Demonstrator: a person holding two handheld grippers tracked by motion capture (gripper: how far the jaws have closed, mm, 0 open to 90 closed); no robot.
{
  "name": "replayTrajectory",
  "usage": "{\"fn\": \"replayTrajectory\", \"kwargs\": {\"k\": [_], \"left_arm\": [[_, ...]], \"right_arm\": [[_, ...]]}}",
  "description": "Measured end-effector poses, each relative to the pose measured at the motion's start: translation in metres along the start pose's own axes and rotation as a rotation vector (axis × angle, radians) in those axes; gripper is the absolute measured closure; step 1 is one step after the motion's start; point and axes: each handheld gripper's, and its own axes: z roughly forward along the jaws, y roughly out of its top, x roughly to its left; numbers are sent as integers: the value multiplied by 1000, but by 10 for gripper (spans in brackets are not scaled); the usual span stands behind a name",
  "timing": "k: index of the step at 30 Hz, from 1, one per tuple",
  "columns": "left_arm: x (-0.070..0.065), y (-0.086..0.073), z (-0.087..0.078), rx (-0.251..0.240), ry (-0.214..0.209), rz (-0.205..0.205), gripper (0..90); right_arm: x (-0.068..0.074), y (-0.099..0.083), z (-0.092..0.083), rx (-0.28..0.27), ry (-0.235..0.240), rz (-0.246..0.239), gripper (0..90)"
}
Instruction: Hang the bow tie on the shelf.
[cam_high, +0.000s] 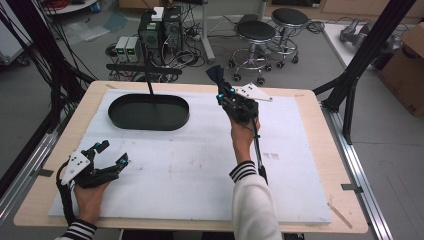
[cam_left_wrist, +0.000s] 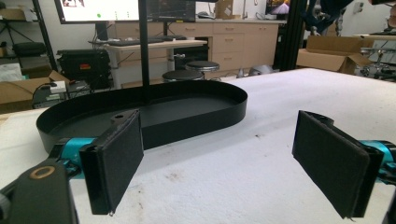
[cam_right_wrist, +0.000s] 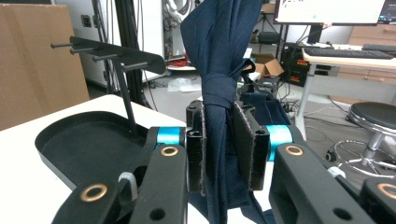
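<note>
Cloth raised beside the rack, left hand idle.
Left gripper rests near-left, jaws spread, empty; the stand's pegged bar stands far-left of the right gripper, which clamps a dark blue cloth hanging upright, closer to the pegs.

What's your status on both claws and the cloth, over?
Right claw shut on navy cloth, raised off table. Left claw open, nothing between its pads. Black tray with hanger stand ahead.

Black oval tray beyond the left tool's wide-apart jaws.
</note>
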Motion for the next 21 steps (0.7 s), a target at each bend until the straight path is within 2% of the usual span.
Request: {"fn": "replayTrajectory", "kwargs": {"k": [4,5,9,15,21], "left_arm": [[0,0,0,-4,-2,3,167],[0,0,0,-5,-1,3,167],[0,0,-1,-11,-3,3,167],[0,-1,-1,-18,-3,-3,167],[0,-1,-1,-20,-5,-2,167]], "right_arm": [[5,6,9,-7,20,-5,756],[8,7,13,-29,22,-8,757],[10,8,21,-8,38,-3,756],[17,16,34,-36,70,-5,757],[26,22,47,-25,119,-14,757]]}}
